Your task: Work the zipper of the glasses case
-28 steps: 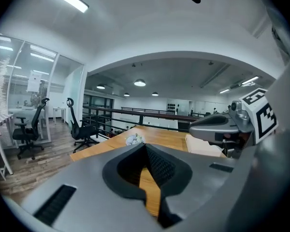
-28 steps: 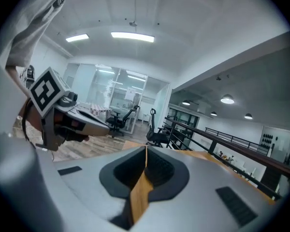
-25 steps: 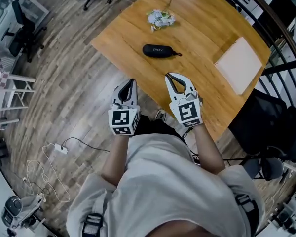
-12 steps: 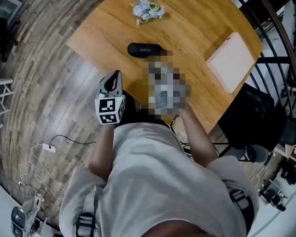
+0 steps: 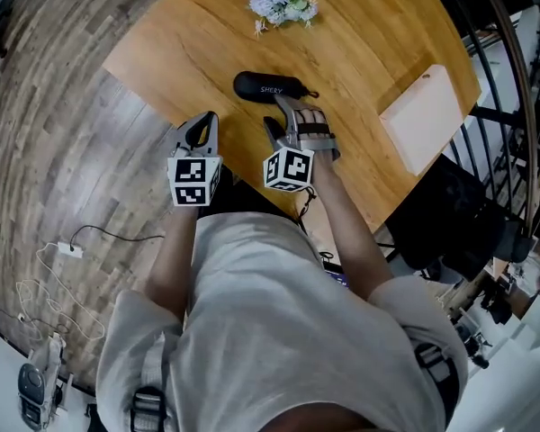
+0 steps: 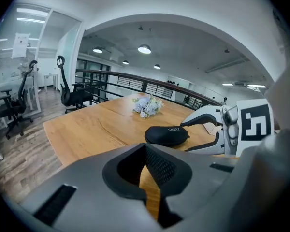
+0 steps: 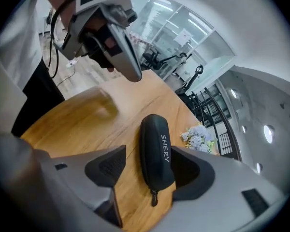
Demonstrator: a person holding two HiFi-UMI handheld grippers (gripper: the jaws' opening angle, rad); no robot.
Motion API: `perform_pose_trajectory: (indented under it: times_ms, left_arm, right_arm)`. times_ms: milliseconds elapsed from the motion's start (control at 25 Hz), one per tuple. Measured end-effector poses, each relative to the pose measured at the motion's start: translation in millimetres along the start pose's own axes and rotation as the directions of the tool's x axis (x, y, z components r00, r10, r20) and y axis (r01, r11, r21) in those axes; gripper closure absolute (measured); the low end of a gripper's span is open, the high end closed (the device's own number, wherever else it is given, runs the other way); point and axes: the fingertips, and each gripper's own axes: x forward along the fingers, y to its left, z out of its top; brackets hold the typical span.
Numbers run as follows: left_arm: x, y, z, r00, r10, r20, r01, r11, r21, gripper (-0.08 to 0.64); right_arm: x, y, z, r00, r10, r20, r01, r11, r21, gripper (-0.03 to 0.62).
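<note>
The left gripper [image 5: 205,126] is fully closed and empty, and the glasses case [image 5: 270,86] lies flat on the table [image 5: 369,34] ahead of it, to its right. The right gripper [image 7: 151,175] has just been opening; its jaws now stand wide astride the case's pull end, with the pads clear of it. The step in hand appears to be the approach. Next, one gripper must pin the case body while the other pinches the zipper pull [image 7: 154,197].
</note>
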Motion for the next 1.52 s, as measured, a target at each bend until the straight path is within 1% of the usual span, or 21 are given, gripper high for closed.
perform_pose_trajectory:
  times_ms: [80, 160, 280, 440, 600, 720, 960, 1040, 1120, 1200, 1280, 1360, 1400, 1440, 1520]
  left_arm:
    - [8, 4, -2, 1.0, -0.006, -0.012, 0.006, 1.0, -0.007, 0.537]
    - [12, 7, -4, 1.0, -0.013, -0.023, 0.013, 1.0, -0.014, 0.537]
    - [17, 9, -2, 0.999, -0.025, -0.029, 0.024, 1.0, -0.015, 0.537]
    - [22, 12, 2, 0.999, -0.042, -0.033, 0.042, 0.999, -0.011, 0.537]
    - [24, 16, 6, 0.997, -0.064, -0.046, 0.064, 0.998, -0.008, 0.537]
    - [29, 19, 9, 0.995, -0.081, -0.053, 0.081, 0.997, 0.001, 0.537]
    - [41, 21, 18, 0.988, -0.133, -0.074, 0.136, 0.99, 0.027, 0.537]
    - [44, 23, 23, 0.985, -0.151, -0.077, 0.155, 0.987, 0.041, 0.537]
    - [48, 24, 30, 0.983, -0.165, -0.08, 0.17, 0.984, 0.055, 0.537]
    - [51, 25, 39, 0.98, -0.182, -0.076, 0.188, 0.979, 0.075, 0.537]
    - [52, 24, 53, 0.977, -0.205, -0.063, 0.21, 0.972, 0.103, 0.537]
    - [53, 24, 70, 0.973, -0.227, -0.045, 0.231, 0.964, 0.131, 0.537]
    - [53, 23, 79, 0.971, -0.237, -0.034, 0.239, 0.961, 0.142, 0.537]
    - [52, 21, 87, 0.969, -0.247, -0.024, 0.247, 0.957, 0.153, 0.537]
    - [50, 15, 104, 0.962, -0.273, -0.01, 0.27, 0.943, 0.192, 0.537]
  right_arm:
    - [13, 0, -5, 1.0, -0.011, -0.025, 0.01, 0.999, -0.036, 0.302]
    - [22, -1, -8, 0.999, -0.017, -0.048, 0.015, 0.998, -0.055, 0.287]
    - [34, -4, -12, 0.997, -0.014, -0.071, 0.008, 0.997, -0.076, 0.28]
    - [47, -18, -16, 0.996, -0.021, -0.086, 0.013, 0.995, -0.099, 0.279]
    - [60, -32, -18, 0.994, 0.0, -0.108, -0.013, 0.993, -0.116, 0.279]
    - [63, -35, -17, 0.994, 0.026, -0.108, -0.038, 0.993, -0.111, 0.279]
    - [64, -37, -16, 0.991, 0.065, -0.116, -0.073, 0.995, -0.07, 0.281]
    - [63, -39, -14, 0.99, 0.084, -0.114, -0.088, 0.996, -0.03, 0.283]
    - [60, -45, -11, 0.991, 0.087, -0.097, -0.085, 0.996, 0.024, 0.287]
    - [53, -53, -7, 0.994, 0.082, -0.07, -0.074, 0.992, 0.101, 0.29]
    - [45, -65, -3, 0.997, 0.067, -0.035, -0.058, 0.976, 0.212, 0.291]
    - [36, -79, 1, 0.999, 0.046, 0.007, -0.046, 0.939, 0.34, 0.293]
    - [31, -84, 2, 0.999, 0.036, 0.035, -0.048, 0.911, 0.41, 0.293]
    - [26, -90, 4, 0.997, 0.027, 0.07, -0.058, 0.874, 0.483, 0.293]
    - [15, -96, 8, 0.989, 0.017, 0.149, -0.105, 0.787, 0.608, 0.293]
